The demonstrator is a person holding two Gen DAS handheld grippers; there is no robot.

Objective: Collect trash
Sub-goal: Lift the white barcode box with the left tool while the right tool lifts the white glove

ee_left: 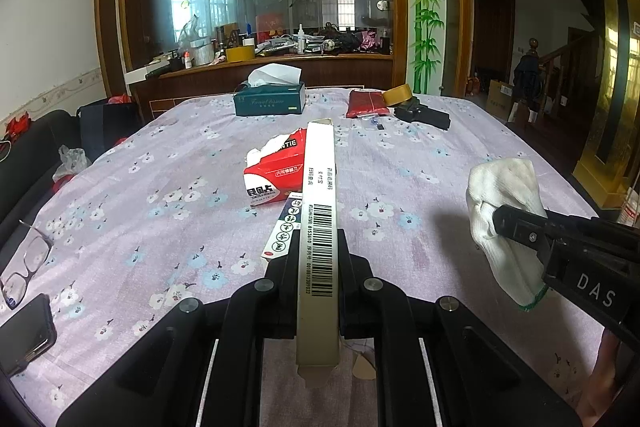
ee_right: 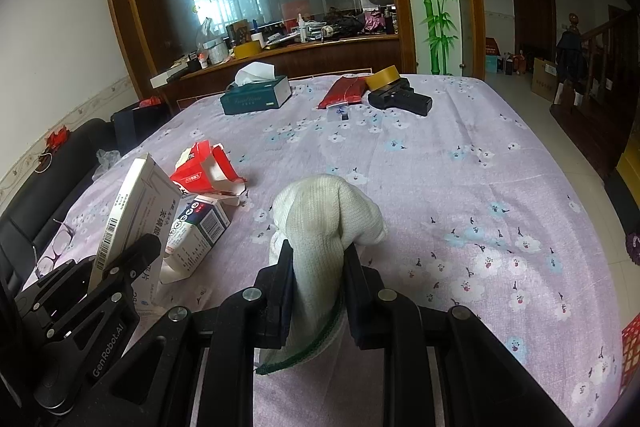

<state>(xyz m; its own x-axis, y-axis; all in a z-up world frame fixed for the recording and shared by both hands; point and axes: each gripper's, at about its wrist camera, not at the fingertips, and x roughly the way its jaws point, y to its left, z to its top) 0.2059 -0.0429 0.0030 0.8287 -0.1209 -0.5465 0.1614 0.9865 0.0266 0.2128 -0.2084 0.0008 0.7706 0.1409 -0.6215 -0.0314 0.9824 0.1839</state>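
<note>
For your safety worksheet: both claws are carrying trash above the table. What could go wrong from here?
1. The left claw pinches the long flat white box only near one end; it might pivot or slip out.
2. The white glove sags limply from the right claw and could snag.
3. Glasses near the table edge could be knocked off.

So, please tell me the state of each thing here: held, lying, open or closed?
left gripper: shut on flat white carton
right gripper: shut on white knit glove
red carton: torn open, lying on tablecloth
small blue-white box: flap open, lying
green tissue box: open, tissue sticking up
eyeglasses: unfolded, lying
</note>
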